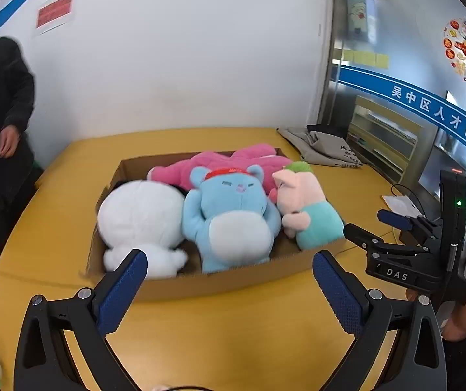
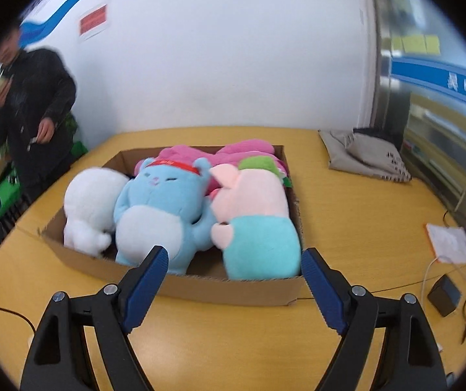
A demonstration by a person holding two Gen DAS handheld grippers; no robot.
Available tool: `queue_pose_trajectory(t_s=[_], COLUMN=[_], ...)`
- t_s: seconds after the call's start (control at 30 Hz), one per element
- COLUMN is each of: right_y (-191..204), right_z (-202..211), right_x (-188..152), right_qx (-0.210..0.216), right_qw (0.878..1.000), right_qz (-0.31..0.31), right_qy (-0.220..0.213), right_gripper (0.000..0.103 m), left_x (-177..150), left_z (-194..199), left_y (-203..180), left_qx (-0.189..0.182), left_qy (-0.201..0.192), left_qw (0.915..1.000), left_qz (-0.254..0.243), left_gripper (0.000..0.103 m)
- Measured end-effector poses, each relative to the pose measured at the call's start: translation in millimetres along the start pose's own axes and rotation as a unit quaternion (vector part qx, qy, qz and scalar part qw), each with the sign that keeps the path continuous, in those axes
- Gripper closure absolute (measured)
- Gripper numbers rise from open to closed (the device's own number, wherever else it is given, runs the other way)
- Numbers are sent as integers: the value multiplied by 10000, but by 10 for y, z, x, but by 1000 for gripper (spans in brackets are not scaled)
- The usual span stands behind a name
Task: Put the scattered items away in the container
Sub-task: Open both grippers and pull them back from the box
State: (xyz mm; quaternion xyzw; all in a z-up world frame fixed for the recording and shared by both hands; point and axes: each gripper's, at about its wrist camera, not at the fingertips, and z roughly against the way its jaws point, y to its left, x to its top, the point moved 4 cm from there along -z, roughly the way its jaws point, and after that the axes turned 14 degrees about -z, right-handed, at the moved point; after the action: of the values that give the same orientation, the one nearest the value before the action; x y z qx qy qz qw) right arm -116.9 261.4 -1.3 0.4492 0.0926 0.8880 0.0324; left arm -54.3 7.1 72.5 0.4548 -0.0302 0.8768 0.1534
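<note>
- Cardboard box (image 1: 180, 288) sits mid-bench (image 1: 53, 228), packed with plush toys.
- Front row in the box: white plush (image 1: 141, 218) on the left, blue bear (image 1: 229, 215) with a red headband in the middle, pink pig (image 1: 307, 208) in a teal outfit on the right. A pink plush (image 1: 229, 159) lies behind them.
- Left gripper (image 1: 229, 288) hangs in front of the box's near wall, spread wide, holding nothing.
- Right gripper (image 2: 234, 285) is the same deal: wide apart, nothing between the pads, just short of the box.
- Grey cloth bag (image 2: 363, 156) lies at the far right of the bench, well apart from the box.
</note>
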Motion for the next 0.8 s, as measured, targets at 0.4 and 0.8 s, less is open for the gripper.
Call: queue_pose_trajectory(t_s=[0.4,0.8], right_y=[284,206], right_z=[292,409], right_x=[-501,-498], right_qx=[-201,-389], right_qw=[9997,9991], right_qz=[146,108], right_qy=[-47,-140], right_gripper=[19,19], left_x=[-621,-655], left_z=[51,97], left_y=[-68,-110], left_qx=[-22,-75], left_qy=[273,212], left_qw=[9993,9994], left_qz=[244,252], left_gripper=[0,0])
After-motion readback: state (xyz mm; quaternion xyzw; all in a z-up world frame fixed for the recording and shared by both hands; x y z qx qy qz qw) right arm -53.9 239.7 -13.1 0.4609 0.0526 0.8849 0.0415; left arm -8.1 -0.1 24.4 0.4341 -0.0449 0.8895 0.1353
